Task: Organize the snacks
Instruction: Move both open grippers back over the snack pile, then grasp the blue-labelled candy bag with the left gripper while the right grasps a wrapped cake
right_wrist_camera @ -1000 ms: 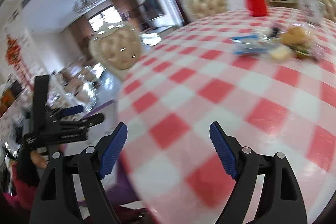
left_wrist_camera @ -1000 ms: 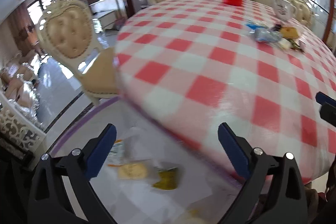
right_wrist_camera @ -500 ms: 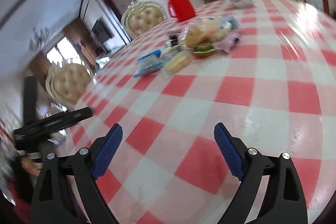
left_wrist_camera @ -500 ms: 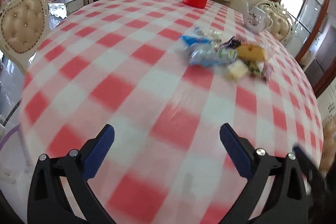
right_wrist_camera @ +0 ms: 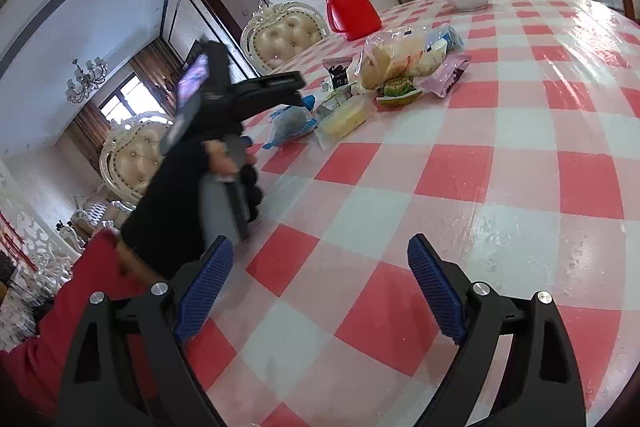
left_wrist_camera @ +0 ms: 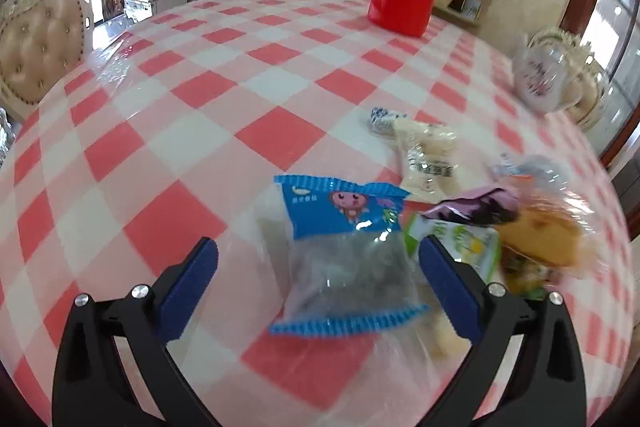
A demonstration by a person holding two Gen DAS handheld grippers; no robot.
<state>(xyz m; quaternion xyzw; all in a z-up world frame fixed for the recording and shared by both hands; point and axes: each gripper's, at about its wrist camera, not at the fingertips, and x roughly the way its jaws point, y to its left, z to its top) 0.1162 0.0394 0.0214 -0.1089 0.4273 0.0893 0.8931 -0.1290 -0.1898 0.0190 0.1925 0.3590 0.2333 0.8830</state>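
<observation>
Two grippers are showing, both with jaws spread wide and gripping nothing. Left gripper [left_wrist_camera: 318,269] is hovering over the checked tablecloth [left_wrist_camera: 200,99] with the blue-and-clear snack packet [left_wrist_camera: 344,259] lying flat between its fingers, blue header end pointing away, crimped blue bottom edge nearest the camera. Packet is sitting closer to the right finger [left_wrist_camera: 448,287] than the left one [left_wrist_camera: 188,287]; whether either pad is touching it cannot be told. Green-and-white packet [left_wrist_camera: 460,243] is lying just beyond the right fingertip, partly tucked behind it. Purple wrapper [left_wrist_camera: 480,205] and a bagged yellow cake [left_wrist_camera: 540,239] are sitting further out past the right finger, blurred. Cream-coloured packet [left_wrist_camera: 426,159] and a small blue-white sweet [left_wrist_camera: 384,119] are lying ahead of the fingers, beyond the blue packet. Red jug [left_wrist_camera: 404,3] and white teapot [left_wrist_camera: 540,79] are standing far ahead, well apart from the pile.

Right gripper [right_wrist_camera: 318,291] is hanging open over bare red and white squares, with nothing between its fingers. Snack pile [right_wrist_camera: 384,75] is lying well ahead of it and slightly left. From this view the left gripper [right_wrist_camera: 296,95] is reaching in from the left, held by a black-gloved hand [right_wrist_camera: 192,195], its tips at the blue packet [right_wrist_camera: 290,123] on the near-left edge of the pile. Yellow clear-wrapped packet [right_wrist_camera: 346,117] is lying just beside that blue one.
</observation>
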